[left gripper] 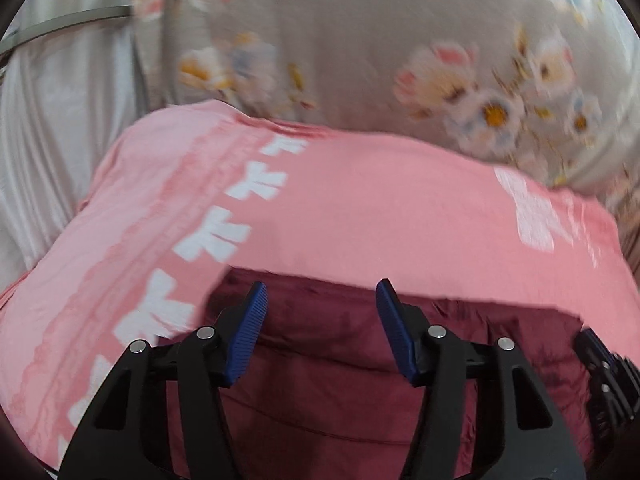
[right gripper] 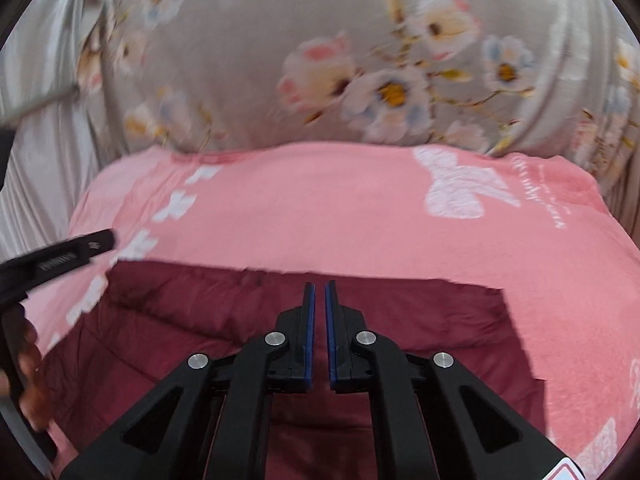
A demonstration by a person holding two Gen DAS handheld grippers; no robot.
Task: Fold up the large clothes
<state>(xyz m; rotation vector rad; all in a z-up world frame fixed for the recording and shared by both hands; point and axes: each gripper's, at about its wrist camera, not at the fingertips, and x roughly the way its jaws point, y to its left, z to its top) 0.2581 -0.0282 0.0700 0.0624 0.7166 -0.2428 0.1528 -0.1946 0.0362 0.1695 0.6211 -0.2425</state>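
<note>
One maroon garment (right gripper: pixel 304 336) lies flat with a straight far edge on the pink bow-print blanket (right gripper: pixel 320 216), just under both my grippers; I judge it sits there because the blanket gives a broad, smooth surface for folding. My left gripper (left gripper: pixel 320 300) has its blue pads (left gripper: pixel 250 336) spread with nothing between them, and my right gripper (right gripper: pixel 319 292) has its pads nearly pressed together, also empty. Count: one garment, one blanket, one floral bedsheet (right gripper: pixel 248 52) beyond it, two grippers.

One maroon garment (right gripper: pixel 280 320), one pink blanket (right gripper: pixel 320 216), two grippers (right gripper: pixel 319 292)
</note>
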